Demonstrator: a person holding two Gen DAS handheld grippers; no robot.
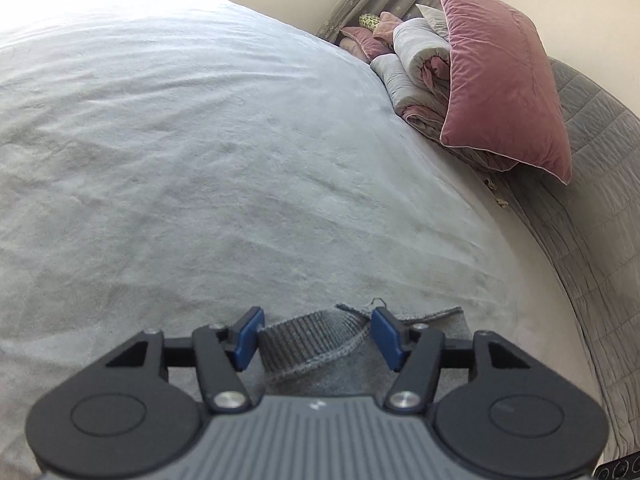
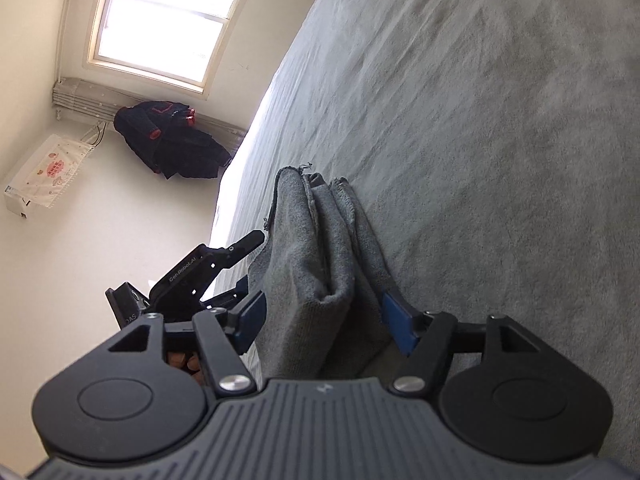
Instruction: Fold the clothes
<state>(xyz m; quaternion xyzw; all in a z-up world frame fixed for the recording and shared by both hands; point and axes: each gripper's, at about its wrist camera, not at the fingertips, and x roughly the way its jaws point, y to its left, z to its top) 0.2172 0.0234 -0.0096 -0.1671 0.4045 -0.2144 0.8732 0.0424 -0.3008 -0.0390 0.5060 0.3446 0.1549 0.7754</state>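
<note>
Bedroom w/ a wide grey bedspread (image 1: pixel 200 140) filling both views, pink pillow (image 1: pixel 504 80) on rolled bedding at the far edge, window (image 2: pixel 168 20) and dark jacket (image 2: pixel 168 140) opposite. Grey garment (image 2: pixel 320 260), already folded into layers, lies on the spread near its edge; right gripper (image 2: pixel 322 320) straddles the bundle, jaws apart, pads apparently not pressing, while left gripper (image 1: pixel 318 338) also stands apart around a ribbed cuff (image 1: pixel 308 334), no clamp. Looks like a late fold/release step; next prob needs a fresh pinch on an edge or squaring the stack.
</note>
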